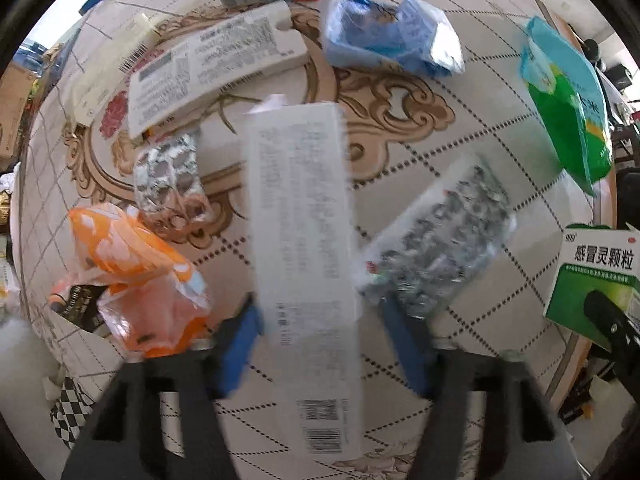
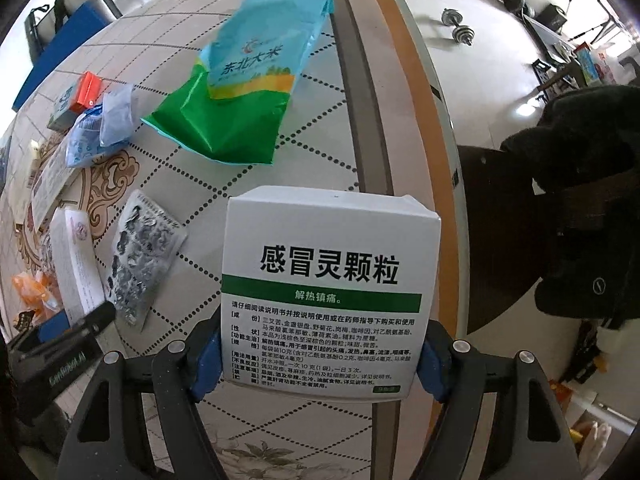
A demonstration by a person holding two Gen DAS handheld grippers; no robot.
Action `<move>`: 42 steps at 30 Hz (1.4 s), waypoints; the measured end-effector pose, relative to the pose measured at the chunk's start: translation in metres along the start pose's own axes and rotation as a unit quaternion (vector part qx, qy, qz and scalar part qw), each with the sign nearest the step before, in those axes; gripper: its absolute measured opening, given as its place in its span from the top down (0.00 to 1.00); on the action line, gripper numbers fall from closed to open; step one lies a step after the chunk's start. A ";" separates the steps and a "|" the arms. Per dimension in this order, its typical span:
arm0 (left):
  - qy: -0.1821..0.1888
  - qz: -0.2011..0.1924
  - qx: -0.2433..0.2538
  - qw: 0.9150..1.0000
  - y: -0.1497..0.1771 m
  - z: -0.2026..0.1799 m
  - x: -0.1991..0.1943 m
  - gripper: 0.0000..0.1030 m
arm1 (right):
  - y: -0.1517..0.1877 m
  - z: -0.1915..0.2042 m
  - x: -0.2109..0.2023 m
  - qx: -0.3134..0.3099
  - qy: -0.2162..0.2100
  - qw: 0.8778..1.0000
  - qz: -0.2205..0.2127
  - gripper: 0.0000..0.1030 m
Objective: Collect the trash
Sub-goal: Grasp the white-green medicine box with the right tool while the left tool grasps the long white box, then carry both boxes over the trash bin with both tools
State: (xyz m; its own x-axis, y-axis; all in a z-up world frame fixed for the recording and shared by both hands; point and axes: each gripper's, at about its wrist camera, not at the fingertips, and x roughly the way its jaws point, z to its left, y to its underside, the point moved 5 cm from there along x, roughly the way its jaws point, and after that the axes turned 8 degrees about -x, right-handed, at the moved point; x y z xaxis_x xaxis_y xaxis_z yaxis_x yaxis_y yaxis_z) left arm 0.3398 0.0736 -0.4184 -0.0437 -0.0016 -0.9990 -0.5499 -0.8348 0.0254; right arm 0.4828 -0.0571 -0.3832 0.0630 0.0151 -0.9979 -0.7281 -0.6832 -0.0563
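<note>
Your left gripper (image 1: pixel 320 336) has its pads either side of the long white carton (image 1: pixel 304 264) lying mid-table (image 1: pixel 460 152), though a gap shows on the right, so I can't tell if it's gripped. It's likely light, thin card that crushes, so pinch across the narrow width. Your right gripper (image 2: pixel 320 360) is clamped on the green-and-white medicine box (image 2: pixel 328 280) at the table's edge.

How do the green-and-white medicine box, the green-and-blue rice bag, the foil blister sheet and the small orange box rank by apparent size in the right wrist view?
1. Green-and-white medicine box, though it is nearest the camera, which inflates it.
2. Green-and-blue rice bag.
3. Foil blister sheet.
4. Small orange box, farthest away.
</note>
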 end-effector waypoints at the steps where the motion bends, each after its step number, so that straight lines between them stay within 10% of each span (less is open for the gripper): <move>1: 0.004 -0.001 -0.004 1.000 -0.002 0.002 -0.002 0.58 | -0.001 0.002 0.000 -0.001 0.000 1.000 -0.001 0.24; 20: 0.029 -0.105 0.006 0.994 0.055 0.043 -0.083 0.59 | 0.040 0.025 -0.043 -0.033 -0.006 0.997 -0.066 0.24; 32: 0.072 -0.186 -0.050 0.979 0.187 0.113 -0.145 0.59 | 0.190 0.083 -0.122 -0.104 -0.056 0.984 -0.132 0.24; 42: 0.114 -0.115 -0.165 0.973 0.314 0.208 -0.085 0.59 | 0.327 0.136 -0.082 -0.189 -0.099 0.975 -0.059 0.24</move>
State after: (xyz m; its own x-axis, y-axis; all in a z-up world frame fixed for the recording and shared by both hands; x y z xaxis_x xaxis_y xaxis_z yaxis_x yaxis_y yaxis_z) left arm -0.0024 -0.0739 -0.3182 0.2558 0.1156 -0.9598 -0.2234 -0.9589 -0.1750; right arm 0.1466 -0.1831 -0.3239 -0.0281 0.2253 -0.9739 -0.4182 -0.8875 -0.1933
